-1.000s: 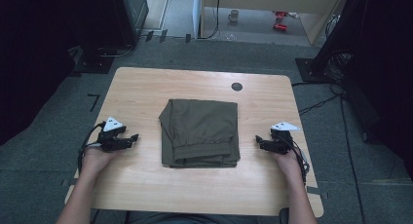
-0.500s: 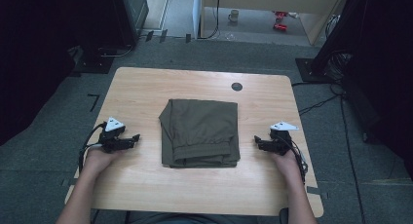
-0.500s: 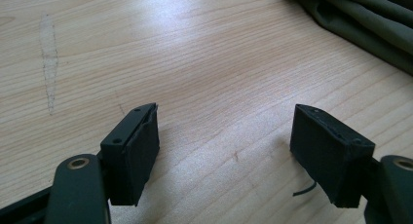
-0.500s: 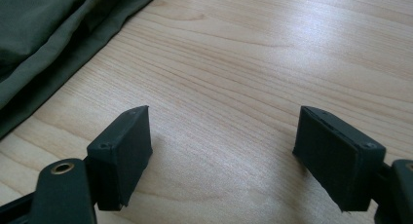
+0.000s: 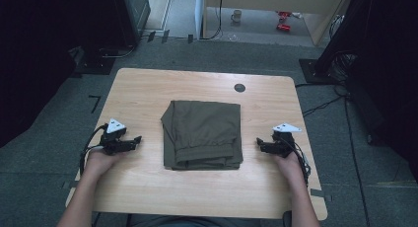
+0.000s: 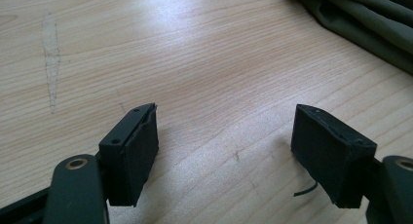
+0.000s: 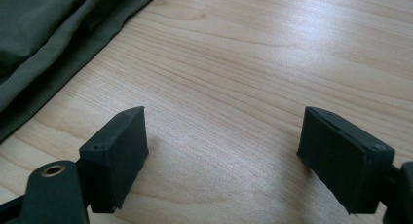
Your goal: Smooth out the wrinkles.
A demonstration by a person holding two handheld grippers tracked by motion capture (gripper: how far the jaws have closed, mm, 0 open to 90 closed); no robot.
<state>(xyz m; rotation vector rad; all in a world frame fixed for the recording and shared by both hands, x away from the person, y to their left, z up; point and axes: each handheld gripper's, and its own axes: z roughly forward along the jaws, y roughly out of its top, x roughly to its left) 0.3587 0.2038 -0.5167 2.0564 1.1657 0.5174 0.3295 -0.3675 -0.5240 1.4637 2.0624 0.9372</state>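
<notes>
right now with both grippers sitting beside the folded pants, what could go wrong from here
The left gripper and right gripper, whose jaws have just been opening, stand open on the table, clear of the folded olive garment.
1. Its layered edges look loose, so a pinch may catch only the top layer and undo the fold.
2. Uneven pulling from the two sides could skew it.

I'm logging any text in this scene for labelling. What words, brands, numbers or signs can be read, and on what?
None can be read.
Folded olive garment: no tag or print shows.
Wooden table: bare grain, no lettering.
Left gripper and right gripper: no markings legible.
Mug on the floor: too small to tell.
</notes>
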